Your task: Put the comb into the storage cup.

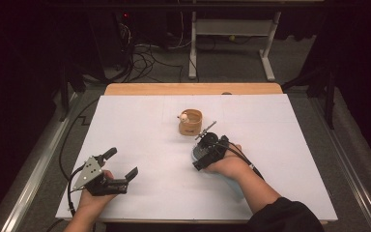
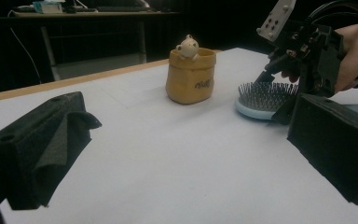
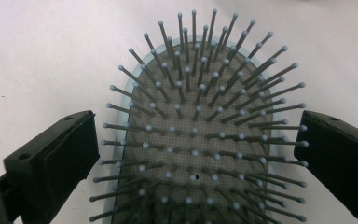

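Note:
A light blue paddle hairbrush [image 3: 196, 116] lies bristles up on the white table [image 1: 140, 130]. My right gripper [image 3: 198, 158] hovers over its head, open, with one jaw on each side of the bristles. From above, the right gripper [image 1: 204, 154] covers the brush head and the handle [image 1: 235, 187] runs under the forearm. My left gripper [image 1: 121, 163] rests open at the front left, holding nothing. Its view looks across its gripper [image 2: 186, 154] at the brush [image 2: 261, 100] and the right gripper [image 2: 303, 60].
A small tan bag-shaped pot [image 1: 190, 123] with a little pale figure peeking out stands just beyond the brush, also the pot [image 2: 191, 77] in the left gripper view. The wooden table edge [image 1: 193, 89] runs along the back. Desk legs and cables lie on the floor beyond.

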The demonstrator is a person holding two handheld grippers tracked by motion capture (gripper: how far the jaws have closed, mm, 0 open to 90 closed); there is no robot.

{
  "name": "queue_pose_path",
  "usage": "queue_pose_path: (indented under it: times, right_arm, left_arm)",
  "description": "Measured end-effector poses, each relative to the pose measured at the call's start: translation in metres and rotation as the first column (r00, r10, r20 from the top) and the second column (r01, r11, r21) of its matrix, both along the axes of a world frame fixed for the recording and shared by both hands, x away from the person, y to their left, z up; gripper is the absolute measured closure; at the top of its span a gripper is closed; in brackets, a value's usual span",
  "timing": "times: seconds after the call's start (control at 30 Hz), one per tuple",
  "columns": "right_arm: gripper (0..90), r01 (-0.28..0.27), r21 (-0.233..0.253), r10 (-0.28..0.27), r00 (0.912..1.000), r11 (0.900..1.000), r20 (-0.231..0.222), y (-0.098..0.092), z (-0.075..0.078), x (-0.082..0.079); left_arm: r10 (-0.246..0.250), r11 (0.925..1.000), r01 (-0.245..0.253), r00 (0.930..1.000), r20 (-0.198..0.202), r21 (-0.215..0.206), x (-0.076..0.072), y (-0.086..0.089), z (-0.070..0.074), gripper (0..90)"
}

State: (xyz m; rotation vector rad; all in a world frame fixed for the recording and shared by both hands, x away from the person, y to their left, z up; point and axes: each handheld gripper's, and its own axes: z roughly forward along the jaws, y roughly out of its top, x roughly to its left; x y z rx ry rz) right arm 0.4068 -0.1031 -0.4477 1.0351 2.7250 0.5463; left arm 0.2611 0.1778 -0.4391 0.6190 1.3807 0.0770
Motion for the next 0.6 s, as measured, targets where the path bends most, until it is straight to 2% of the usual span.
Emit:
queue_pose_path:
  times: [0.03,0.07,0.47,0.6]
  right_arm:
    - [2.2,0.004,-0.004,-0.004,1.0000,1.000,-0.002,0.0010,-0.0007,0.0006]
    - [2.5,0.017,-0.005,-0.017,0.9998,1.000,-0.007,0.0017,-0.0012,0.0005]
    - [6.5,0.026,-0.014,-0.026,0.9995,1.000,-0.020,0.0017,-0.0039,0.0037]
    - [9.7,0.010,-0.016,-0.010,0.9999,1.000,-0.013,0.0020,-0.0030,0.0031]
  left_arm:
    - [0.002,1.0000,-0.002,1.0000,-0.009,-0.007,-0.0002,-0.0002,0.0005,0.3]
    - [0.004,1.0000,-0.004,1.0000,0.001,-0.002,0.0003,0.0003,0.0002,0.3]
    - [0.003,1.0000,-0.003,1.0000,0.006,0.000,0.0004,0.0012,0.0000,0.2]
    - [0.002,1.0000,-0.002,1.0000,0.006,0.001,0.0003,0.0009,-0.0001,0.3]
